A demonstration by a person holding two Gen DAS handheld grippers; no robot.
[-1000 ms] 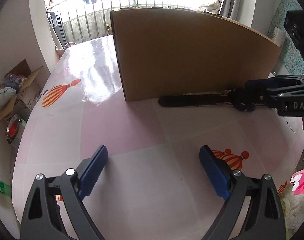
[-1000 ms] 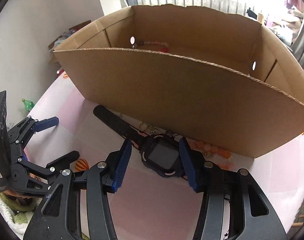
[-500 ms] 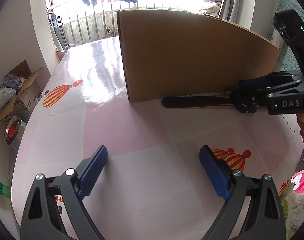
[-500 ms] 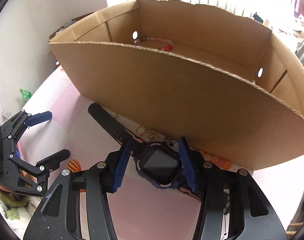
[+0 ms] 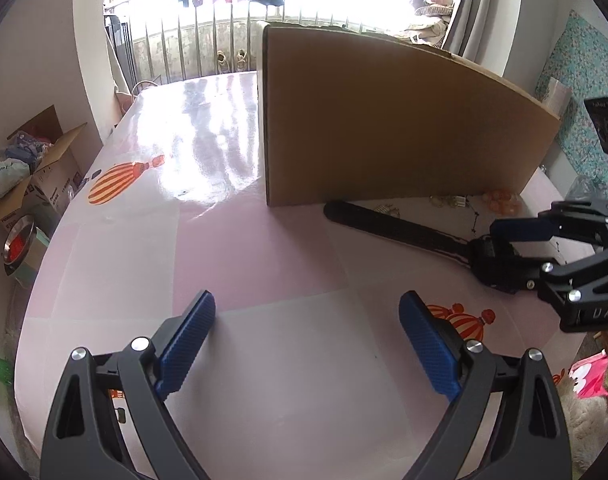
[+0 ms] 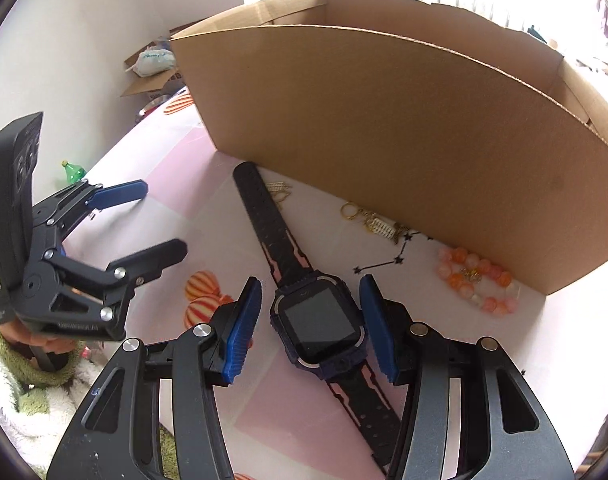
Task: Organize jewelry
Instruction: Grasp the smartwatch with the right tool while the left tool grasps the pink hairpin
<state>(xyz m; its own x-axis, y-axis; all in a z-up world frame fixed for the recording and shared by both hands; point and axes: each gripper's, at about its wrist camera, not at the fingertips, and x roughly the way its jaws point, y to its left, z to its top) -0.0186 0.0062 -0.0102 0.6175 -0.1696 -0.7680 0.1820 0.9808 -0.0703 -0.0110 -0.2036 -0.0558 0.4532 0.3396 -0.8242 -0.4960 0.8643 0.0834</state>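
Note:
A dark smartwatch (image 6: 320, 320) with a long black strap lies on the pink tablecloth in front of the cardboard box (image 6: 384, 128). My right gripper (image 6: 310, 282) is shut on the watch case, one blue pad on each side. The left wrist view shows the same grip at the right edge, right gripper (image 5: 500, 252), with the strap (image 5: 384, 228) angling back toward the box (image 5: 384, 128). My left gripper (image 5: 307, 304) stands wide open over bare tablecloth, holding nothing; the right wrist view also shows this left gripper (image 6: 162, 218). An orange and pink bead bracelet (image 6: 476, 284) lies by the box wall.
Gold earrings (image 6: 368, 220), a thin black star chain (image 6: 384, 264) and another gold piece (image 6: 280, 192) lie along the box's base. The table edge drops off at the left, where a floor carton (image 5: 36, 184) and a metal bowl (image 5: 18, 244) stand. A fluffy textile (image 6: 36, 400) lies below the table.
My right gripper drew back from the box and sank, taking the watch case with it. The strap now slants away from the box. The box's inside has gone out of sight.

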